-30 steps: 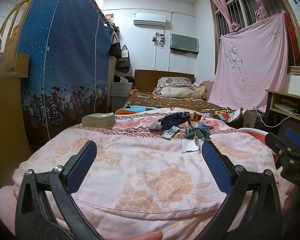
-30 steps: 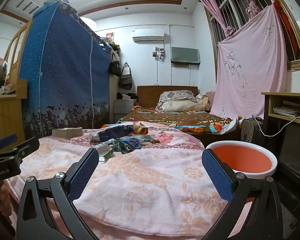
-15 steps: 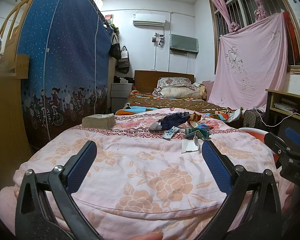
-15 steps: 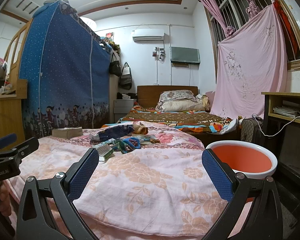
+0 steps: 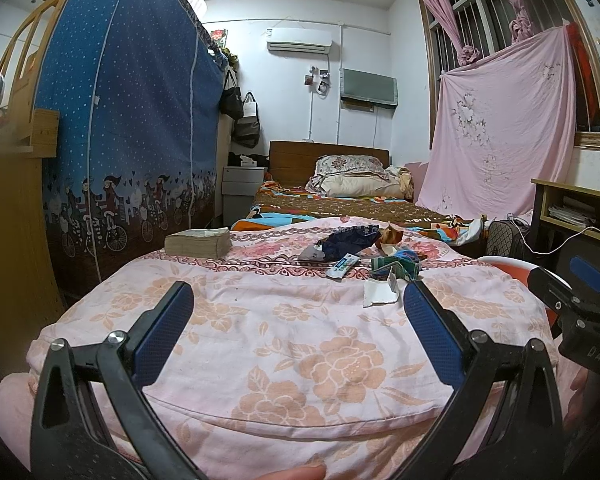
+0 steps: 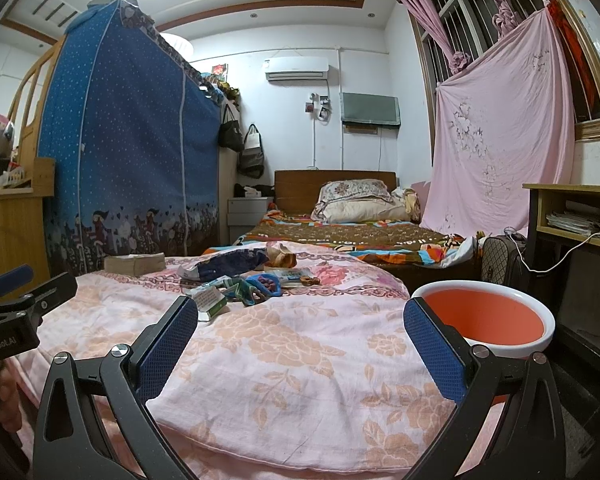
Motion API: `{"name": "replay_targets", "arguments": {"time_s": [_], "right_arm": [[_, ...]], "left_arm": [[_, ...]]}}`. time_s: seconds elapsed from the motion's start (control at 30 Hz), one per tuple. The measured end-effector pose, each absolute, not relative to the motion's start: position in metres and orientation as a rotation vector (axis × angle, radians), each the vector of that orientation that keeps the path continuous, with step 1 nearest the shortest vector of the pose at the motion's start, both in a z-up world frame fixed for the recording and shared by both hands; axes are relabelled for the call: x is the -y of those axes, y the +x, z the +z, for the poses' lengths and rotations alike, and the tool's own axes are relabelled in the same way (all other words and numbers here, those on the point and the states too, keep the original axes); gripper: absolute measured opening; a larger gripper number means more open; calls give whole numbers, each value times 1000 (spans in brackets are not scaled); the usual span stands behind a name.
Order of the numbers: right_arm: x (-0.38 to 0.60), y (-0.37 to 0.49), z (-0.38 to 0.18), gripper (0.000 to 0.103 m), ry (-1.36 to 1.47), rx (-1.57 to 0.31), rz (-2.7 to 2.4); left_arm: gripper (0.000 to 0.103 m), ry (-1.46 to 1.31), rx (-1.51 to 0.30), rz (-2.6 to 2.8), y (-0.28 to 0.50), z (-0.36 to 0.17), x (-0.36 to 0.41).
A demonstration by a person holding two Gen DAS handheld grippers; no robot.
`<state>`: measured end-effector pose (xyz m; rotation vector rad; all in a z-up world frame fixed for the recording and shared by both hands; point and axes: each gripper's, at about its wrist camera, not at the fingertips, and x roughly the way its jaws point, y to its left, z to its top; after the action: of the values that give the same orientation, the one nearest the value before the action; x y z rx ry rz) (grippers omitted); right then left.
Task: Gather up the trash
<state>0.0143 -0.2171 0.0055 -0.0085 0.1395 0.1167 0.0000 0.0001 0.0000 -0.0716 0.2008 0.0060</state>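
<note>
Several pieces of trash lie on the far part of the pink floral quilt [image 5: 292,336]: a dark blue bag [image 5: 350,238], a white-blue wrapper [image 5: 343,265], a white paper scrap [image 5: 379,293] and green packets [image 5: 394,266]. The right wrist view shows the same heap, with the blue bag [image 6: 232,262], a green-white box [image 6: 208,300] and a blue wrapper [image 6: 266,282]. A red basin with a white rim [image 6: 484,318] stands right of the bed. My left gripper [image 5: 298,314] is open over the near quilt, empty. My right gripper [image 6: 300,330] is open too, empty, short of the heap.
A thick old book [image 5: 198,242] lies at the quilt's far left. A blue fabric wardrobe [image 5: 120,120] stands on the left and a second bed [image 5: 340,204] behind. A wooden desk [image 6: 572,216] and a checked bag [image 6: 500,262] are at the right.
</note>
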Motion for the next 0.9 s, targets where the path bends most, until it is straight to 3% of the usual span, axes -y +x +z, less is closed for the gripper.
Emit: {"name": "replay_targets", "arguments": {"time_s": [0.9], "right_arm": [[216, 18, 0, 103, -14, -144, 118]], "left_arm": [[91, -71, -199, 7, 0, 0, 0]]}}
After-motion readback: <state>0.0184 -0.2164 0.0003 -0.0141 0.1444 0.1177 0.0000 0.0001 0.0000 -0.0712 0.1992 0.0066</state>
